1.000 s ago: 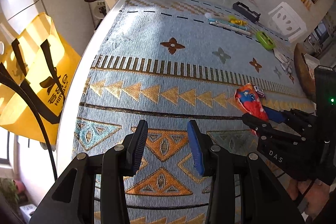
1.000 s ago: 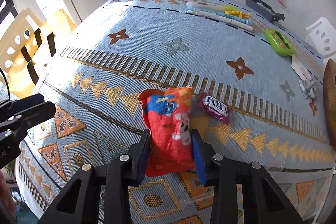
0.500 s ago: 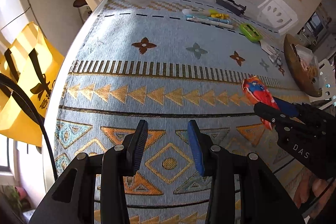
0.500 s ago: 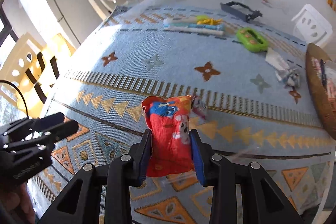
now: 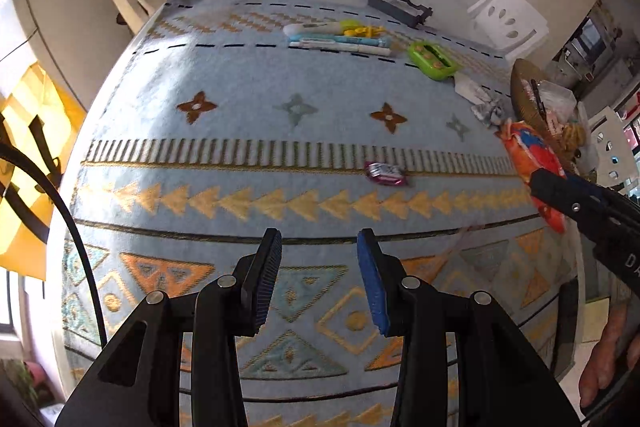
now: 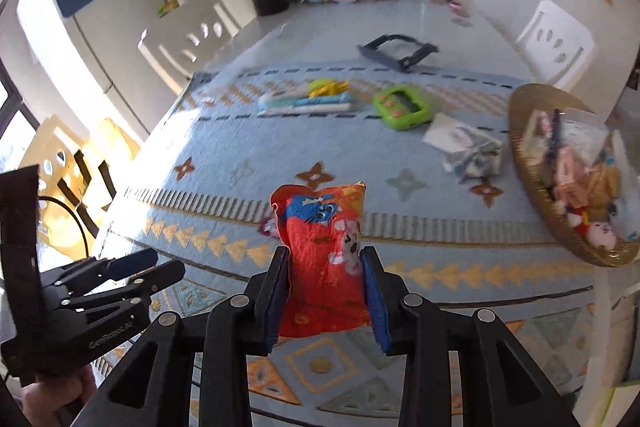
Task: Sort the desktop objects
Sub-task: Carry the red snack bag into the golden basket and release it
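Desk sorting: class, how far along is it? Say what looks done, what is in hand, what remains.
Done: the wicker basket already holds several small items. In hand: the right gripper is clamped on the red snack bag, lifted off the cloth. Left: the purple candy, green gadget, pens and crumpled wrappers. The left gripper is empty.

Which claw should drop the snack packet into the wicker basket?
Right. The right claw already grips the red snack packet, and the wicker basket lies on its side. The left claw is empty.

Black claw (image 5: 318, 243), blue ribbed pads (image 5: 372, 283)
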Available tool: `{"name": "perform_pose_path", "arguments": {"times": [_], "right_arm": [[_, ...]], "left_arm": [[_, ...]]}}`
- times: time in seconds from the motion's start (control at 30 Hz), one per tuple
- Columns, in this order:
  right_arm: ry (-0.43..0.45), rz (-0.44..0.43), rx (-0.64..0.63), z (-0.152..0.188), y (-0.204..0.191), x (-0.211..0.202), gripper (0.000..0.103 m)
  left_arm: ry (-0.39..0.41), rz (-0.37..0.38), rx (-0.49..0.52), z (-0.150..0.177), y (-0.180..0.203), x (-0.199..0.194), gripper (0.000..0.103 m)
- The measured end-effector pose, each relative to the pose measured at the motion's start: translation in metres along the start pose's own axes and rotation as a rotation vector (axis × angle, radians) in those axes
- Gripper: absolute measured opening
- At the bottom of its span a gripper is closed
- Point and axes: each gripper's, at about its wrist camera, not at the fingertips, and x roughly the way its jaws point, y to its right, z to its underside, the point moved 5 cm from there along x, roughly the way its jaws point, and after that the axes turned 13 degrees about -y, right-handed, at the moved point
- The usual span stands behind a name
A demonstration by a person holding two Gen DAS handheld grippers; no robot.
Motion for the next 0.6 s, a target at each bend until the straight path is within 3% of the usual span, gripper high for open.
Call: {"name": "perform_pose_path", "arguments": {"times": [0.27,0.6], "right_arm": [[0.095,0.041,0.076,-0.013,0.076,-0.051,0.035],[0.16,0.168,0.175,-0.053,0.197,-0.083,0.035]], "left_arm": [[0.006,-0.003,0.035,-0.02,0.051,0.002,0.037],[0.011,0.01,0.096,-0.043,0.121,0.01,0.037]]}}
